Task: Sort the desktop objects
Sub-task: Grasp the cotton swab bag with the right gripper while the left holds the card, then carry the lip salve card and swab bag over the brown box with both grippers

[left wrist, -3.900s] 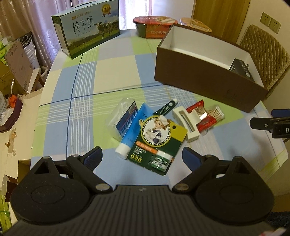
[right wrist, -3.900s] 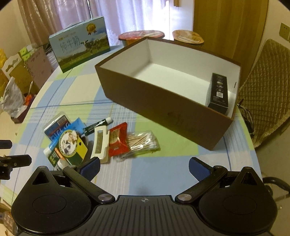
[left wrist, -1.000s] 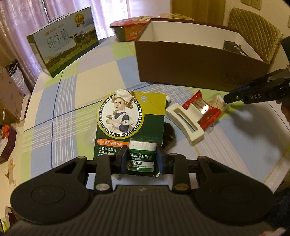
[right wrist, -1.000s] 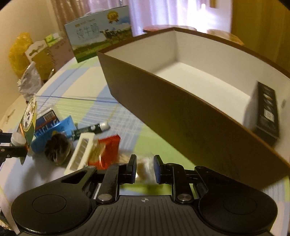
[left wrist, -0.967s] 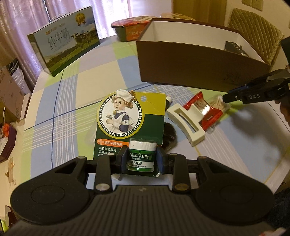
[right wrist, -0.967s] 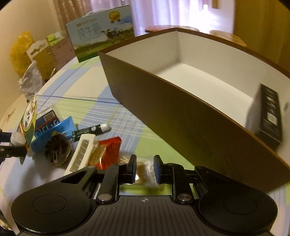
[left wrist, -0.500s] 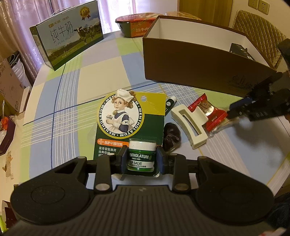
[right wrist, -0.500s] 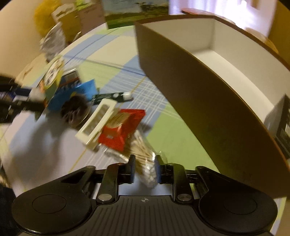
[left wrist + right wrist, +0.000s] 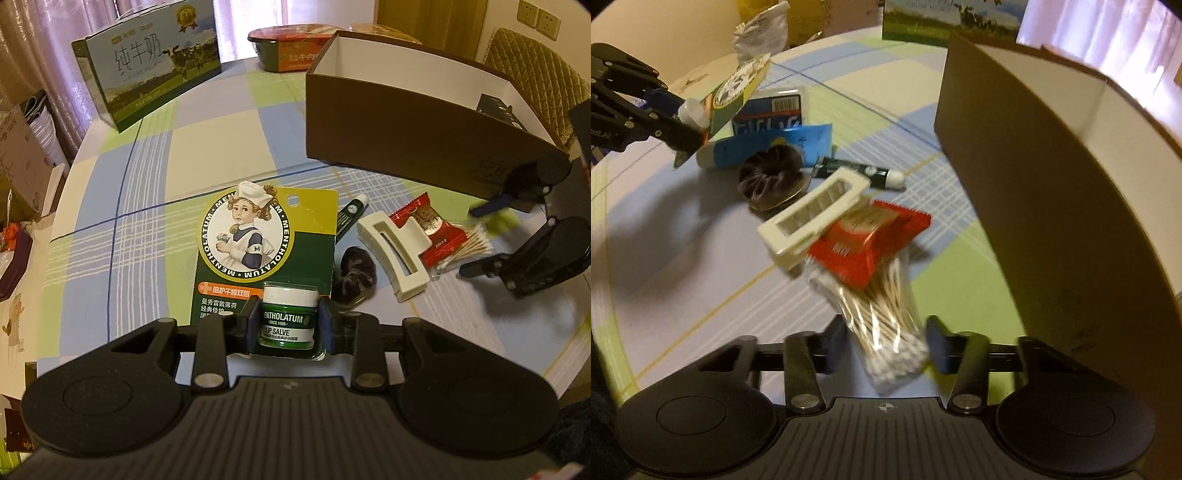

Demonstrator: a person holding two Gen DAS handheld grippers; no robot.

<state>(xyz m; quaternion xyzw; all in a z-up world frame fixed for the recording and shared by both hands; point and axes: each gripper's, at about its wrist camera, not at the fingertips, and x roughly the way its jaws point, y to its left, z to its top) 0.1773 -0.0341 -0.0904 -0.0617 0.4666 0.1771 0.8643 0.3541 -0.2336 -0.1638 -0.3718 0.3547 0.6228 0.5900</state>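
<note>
While the left tongs (image 9: pixel 288 325) stay clamped on the little green jar of a lip salve card (image 9: pixel 267 236), the card rides clear of the checked counter (image 9: pixel 155 158), its nurse picture facing up. To the right of it lie a dark scrunchie (image 9: pixel 356 273), a green-and-white tube (image 9: pixel 351 214), a cream hair clip (image 9: pixel 393 247), a red sachet (image 9: pixel 430 229) and a bag of swabs (image 9: pixel 471 247), all crowded together near the front wall of the brown box (image 9: pixel 406 136). The sachet rests partly on the clip and partly on the swabs.

From the right side, the right tongs (image 9: pixel 886 347) stand apart on either side of the near end of the swabs (image 9: pixel 886 328), the pads close to the bag but not visibly pressing it; the picture is blurred there, so contact cannot be told. Beyond the scrunchie (image 9: pixel 768 181) sit a blue tube (image 9: pixel 764 146) and a blue packet (image 9: pixel 768 110), both on the counter below the raised card (image 9: pixel 738 88), with the left tongs (image 9: pixel 683 118) seen at the far left.

Inside the box, a black carton (image 9: pixel 498 110) stands against the right end. A milk carton (image 9: pixel 147 62) stands at the far left of the counter, and a red bowl (image 9: pixel 291 48) sits behind the box.
</note>
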